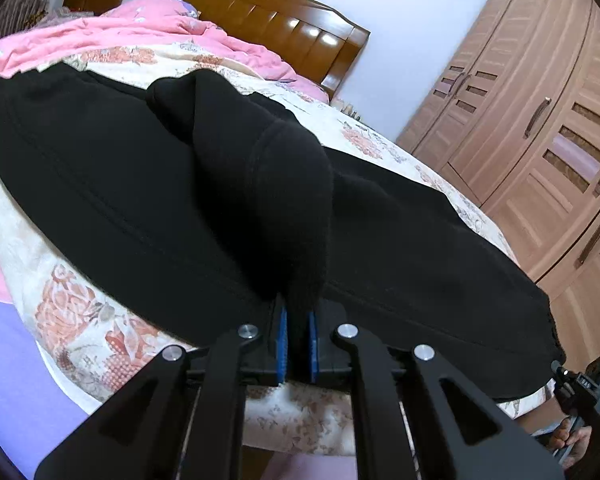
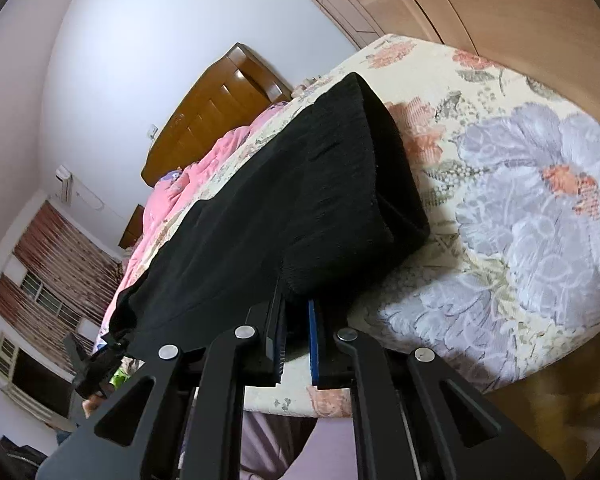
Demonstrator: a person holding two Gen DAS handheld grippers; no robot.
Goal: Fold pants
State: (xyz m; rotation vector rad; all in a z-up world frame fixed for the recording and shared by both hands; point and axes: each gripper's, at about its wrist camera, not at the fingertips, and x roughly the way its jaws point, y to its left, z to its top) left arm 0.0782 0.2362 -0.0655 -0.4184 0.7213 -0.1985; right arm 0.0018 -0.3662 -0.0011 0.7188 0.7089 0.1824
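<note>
Black pants (image 1: 140, 184) on the bed (image 1: 72, 320), pinched by left tool (image 1: 298, 340) and right tool (image 2: 296, 344)

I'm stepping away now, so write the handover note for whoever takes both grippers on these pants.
Left gripper: shut on a raised fold of the black pants near the bed's edge.
Right gripper: at the ribbed end of the pants; the cloth overhangs its pads, and a grip is not clear.
The pants lie lengthwise on the floral bedspread, pink quilt behind.
Done: pants laid out, ends reached.
Left: complete the fold and smooth it.
</note>
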